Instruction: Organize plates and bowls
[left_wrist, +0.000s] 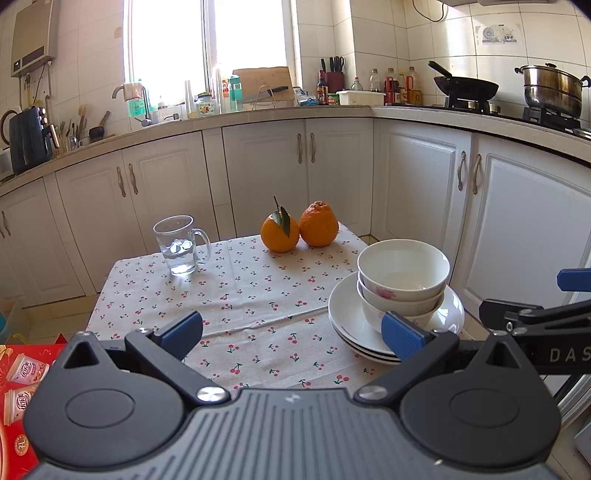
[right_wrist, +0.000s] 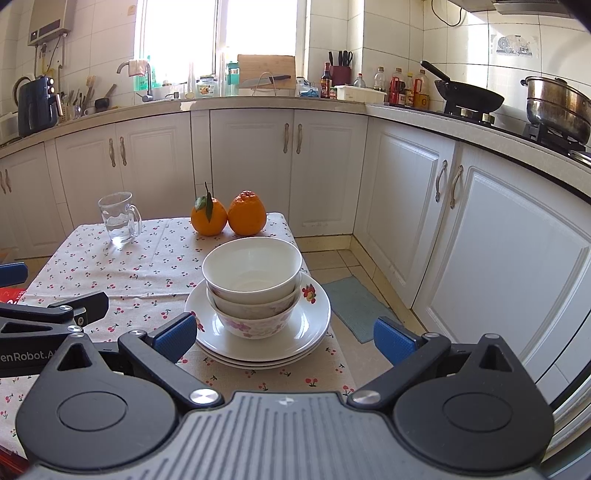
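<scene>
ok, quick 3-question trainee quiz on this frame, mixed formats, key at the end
1. True or false: the bowl stack sits on the plate stack.
2. How many oranges are on the table, and do they touch?
3. Multiple choice: the glass mug stands
A. on the plates
B. at the table's far left, apart from the dishes
C. between the oranges

Bonus check for the tongs: both the left tongs and the right tongs are open and empty.

Key:
1. True, three nested bowls on the plates.
2. Two, side by side and touching.
3. B
</scene>
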